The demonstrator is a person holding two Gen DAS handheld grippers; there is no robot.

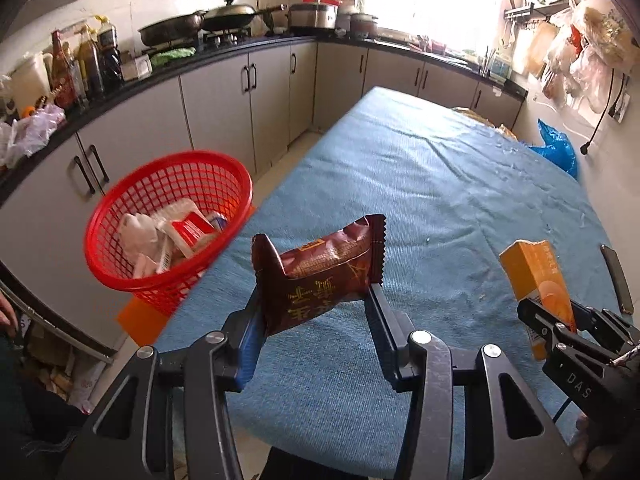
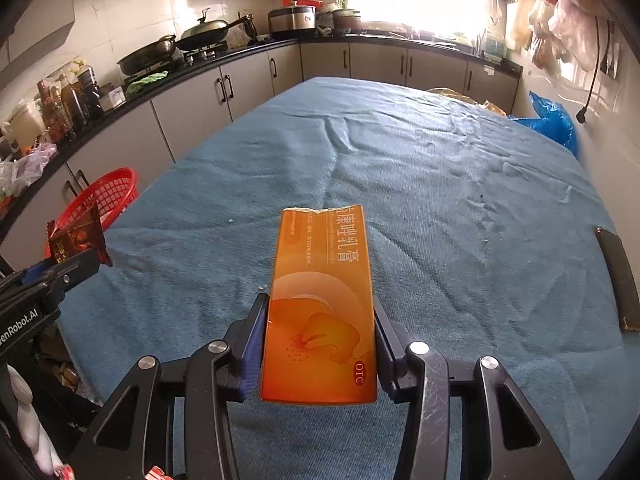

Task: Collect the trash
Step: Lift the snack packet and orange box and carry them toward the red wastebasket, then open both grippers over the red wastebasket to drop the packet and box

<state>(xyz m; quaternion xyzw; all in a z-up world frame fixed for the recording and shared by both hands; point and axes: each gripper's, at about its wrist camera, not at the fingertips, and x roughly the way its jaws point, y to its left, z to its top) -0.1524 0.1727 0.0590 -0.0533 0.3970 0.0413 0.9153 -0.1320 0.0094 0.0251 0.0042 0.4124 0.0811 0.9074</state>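
Observation:
My left gripper [image 1: 316,296] is shut on a dark red snack wrapper [image 1: 320,276] and holds it above the near left edge of the blue-covered table [image 1: 420,184]. A red mesh basket [image 1: 168,220] with several pieces of trash stands off the table's left edge, left of the wrapper. My right gripper [image 2: 318,320] is shut on an orange medicine box [image 2: 320,308] above the table's near side. The box also shows in the left wrist view [image 1: 536,284], held by the right gripper [image 1: 556,316]. The wrapper [image 2: 78,240] and basket [image 2: 100,200] show at the left of the right wrist view.
A dark flat object [image 2: 618,280] lies at the table's right edge. A blue plastic bag [image 1: 556,148] sits beyond the far right corner. Kitchen cabinets [image 1: 224,100] with bottles and woks line the left and back.

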